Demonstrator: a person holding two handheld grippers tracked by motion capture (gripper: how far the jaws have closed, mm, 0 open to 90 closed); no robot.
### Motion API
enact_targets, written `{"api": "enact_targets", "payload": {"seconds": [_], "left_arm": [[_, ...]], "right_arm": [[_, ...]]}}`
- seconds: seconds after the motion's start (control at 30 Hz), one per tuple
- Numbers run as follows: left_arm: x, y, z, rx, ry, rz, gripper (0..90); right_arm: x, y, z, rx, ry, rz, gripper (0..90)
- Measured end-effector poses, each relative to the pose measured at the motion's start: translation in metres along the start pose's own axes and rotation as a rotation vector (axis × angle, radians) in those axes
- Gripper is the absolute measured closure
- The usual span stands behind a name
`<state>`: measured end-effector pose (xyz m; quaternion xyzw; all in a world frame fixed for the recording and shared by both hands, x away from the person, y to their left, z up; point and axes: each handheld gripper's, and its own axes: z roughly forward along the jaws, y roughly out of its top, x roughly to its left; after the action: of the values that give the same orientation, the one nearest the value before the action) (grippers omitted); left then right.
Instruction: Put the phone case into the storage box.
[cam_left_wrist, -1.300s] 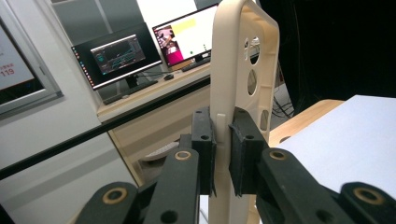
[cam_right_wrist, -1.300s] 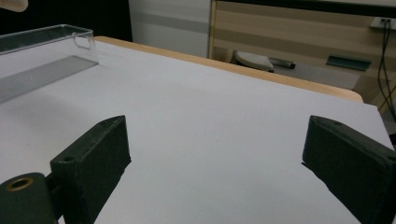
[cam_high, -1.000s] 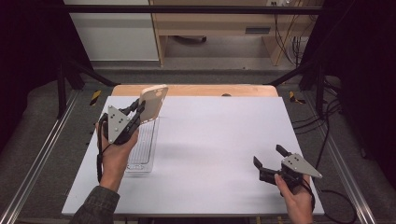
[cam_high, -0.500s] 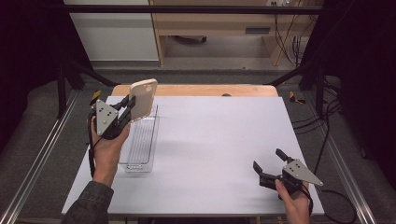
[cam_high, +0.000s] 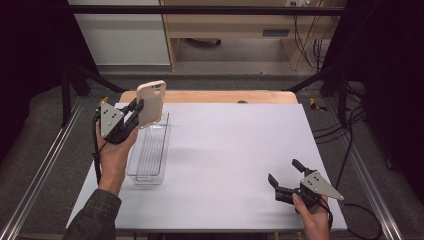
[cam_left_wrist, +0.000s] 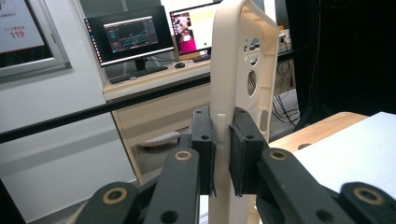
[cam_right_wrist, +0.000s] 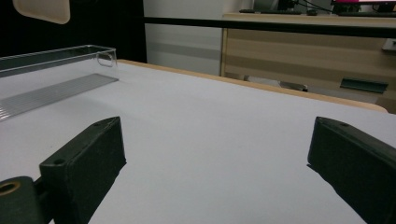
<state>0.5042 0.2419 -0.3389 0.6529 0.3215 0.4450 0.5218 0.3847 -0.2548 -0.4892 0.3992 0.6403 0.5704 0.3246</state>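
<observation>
- One broad white table (cam_high: 235, 165) takes up most of the scene – flat, matte, rectangular, with a pale wooden edge strip (cam_high: 215, 96) along its far side and metal rails down both flanks.
- Behind it stands a light wood desk (cam_high: 235, 30), and the left gripper view shows two lit monitors (cam_left_wrist: 128, 37) on a desk beyond a dark horizontal bar.
- On the table's left part lies a clear plastic tray (cam_high: 149, 155) – long, narrow, open-topped, with a ribbed floor and rounded corners; it looks empty.
- Above the tray's far end hangs a beige phone case (cam_high: 151, 102), held upright and off the table; it is smooth and matte, with rounded corners and round camera cut-outs near the top.
- The left gripper (cam_high: 134, 116) is clamped on the case's long edge, its black pads pressing either side of the thin wall, a grey three-cornered plate on top.
- The right gripper (cam_high: 285, 176) sits low over the table's near right corner, jaws spread wide with nothing between them, well apart from tray and case.
</observation>
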Motion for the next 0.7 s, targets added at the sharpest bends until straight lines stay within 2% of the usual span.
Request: {"api": "enact_targets", "payload": {"seconds": [0.27, 0.7], "left_arm": [[0.007, -0.006, 0.007, 0.014, 0.007, -0.049, 81.0], [0.013, -0.016, 0.021, 0.045, 0.007, -0.088, 81.0]], "right_arm": [[0.002, 0.0, 0.001, -0.007, 0.021, 0.003, 3.7], [0.01, -0.001, 0.004, -0.004, 0.064, -0.01, 3.7]]}}
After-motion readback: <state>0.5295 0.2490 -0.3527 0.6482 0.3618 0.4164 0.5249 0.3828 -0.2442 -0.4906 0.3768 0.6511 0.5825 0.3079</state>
